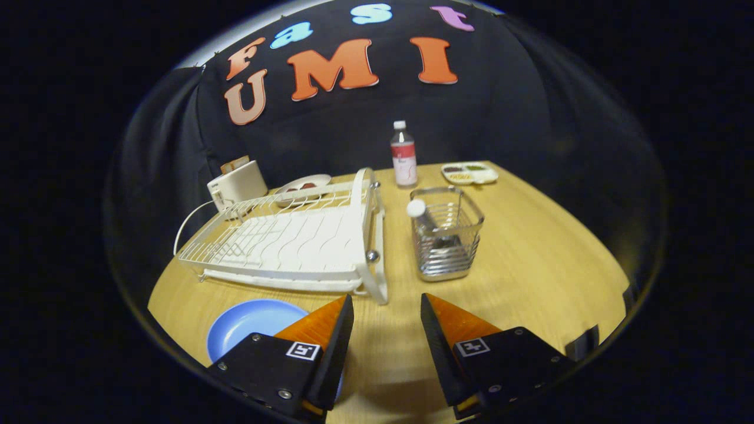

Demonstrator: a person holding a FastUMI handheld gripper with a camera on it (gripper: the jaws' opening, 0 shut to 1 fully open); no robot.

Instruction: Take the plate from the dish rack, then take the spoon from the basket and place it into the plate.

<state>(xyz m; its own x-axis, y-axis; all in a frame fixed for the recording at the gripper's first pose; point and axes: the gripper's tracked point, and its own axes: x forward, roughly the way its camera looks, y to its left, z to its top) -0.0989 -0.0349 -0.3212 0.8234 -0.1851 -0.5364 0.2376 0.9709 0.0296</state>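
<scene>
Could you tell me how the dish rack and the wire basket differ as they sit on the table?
The dish rack is white, wide and low; the wire basket is shiny metal, narrow and tall. The rack is empty; the basket holds a spoon. Both stand beyond the open tool, which holds nothing.

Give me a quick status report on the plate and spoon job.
Gripper open, holding nothing, above the table. Blue plate flat on table, near the dish rack. Spoon standing in wire basket ahead. Path clear.
</scene>
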